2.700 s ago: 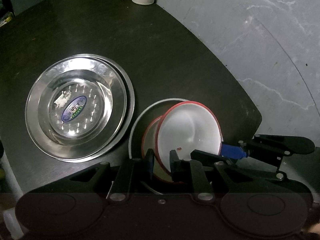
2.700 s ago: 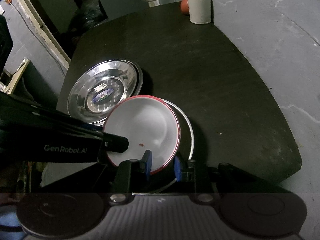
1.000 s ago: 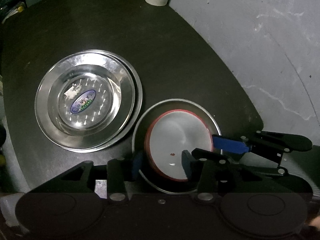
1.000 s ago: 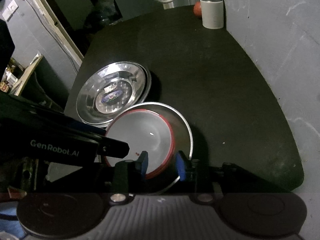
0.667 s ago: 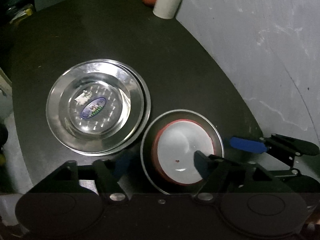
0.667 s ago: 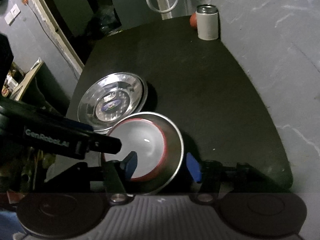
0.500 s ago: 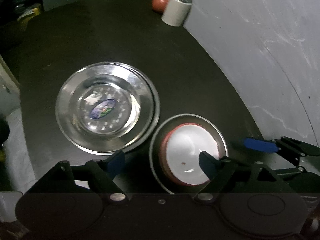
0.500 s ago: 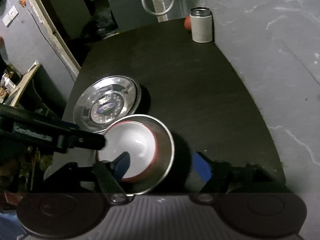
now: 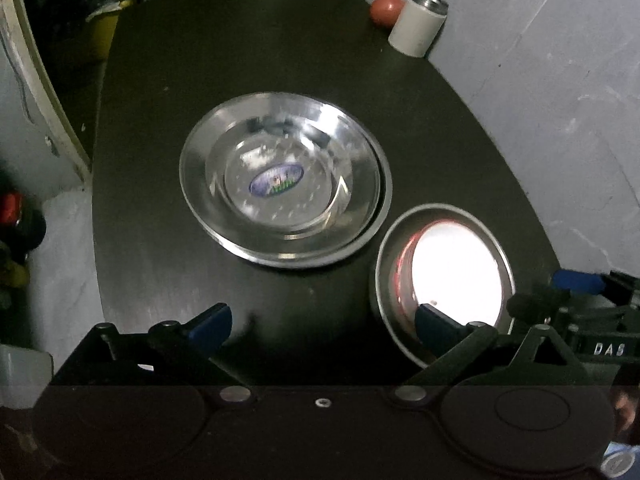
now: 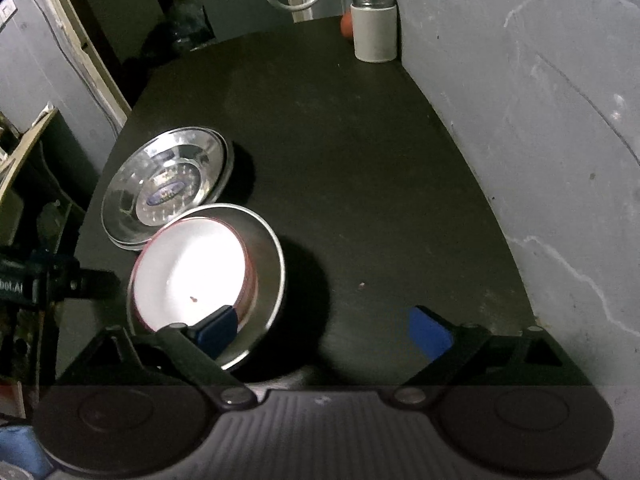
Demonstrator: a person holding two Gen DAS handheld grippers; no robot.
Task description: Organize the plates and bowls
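The red-rimmed white bowl [image 9: 456, 268] now sits nested inside the steel bowl [image 9: 386, 248] near the front right of the dark table [image 9: 240, 60]; 2.7 seconds ago it stood tilted on its edge there, pinched at the rim by both grippers. Since then both grippers have let go and pulled up and back, so far more of the table shows. The left gripper [image 9: 322, 320] is spread wide and holds nothing, its blue fingertips [image 9: 210, 326] well apart, one over bare table and one over the near edge of the nested bowls. The right gripper [image 10: 326, 330] is likewise wide open and empty. The stacked steel plates [image 9: 280, 184], with an oval sticker in the top one, lie just beside the nested bowls, as before.

The left wrist view shows the orange-red ball [image 9: 386, 10] fully, next to the white canister [image 9: 418, 24] at the far table edge against the grey wall; the right wrist view shows the canister [image 10: 374, 32] upright with the ball mostly hidden behind it. The right wrist view alone shows a small speck [image 10: 194, 299] inside the white bowl [image 10: 192, 268] clearly, and the bowls' shadow on the table.
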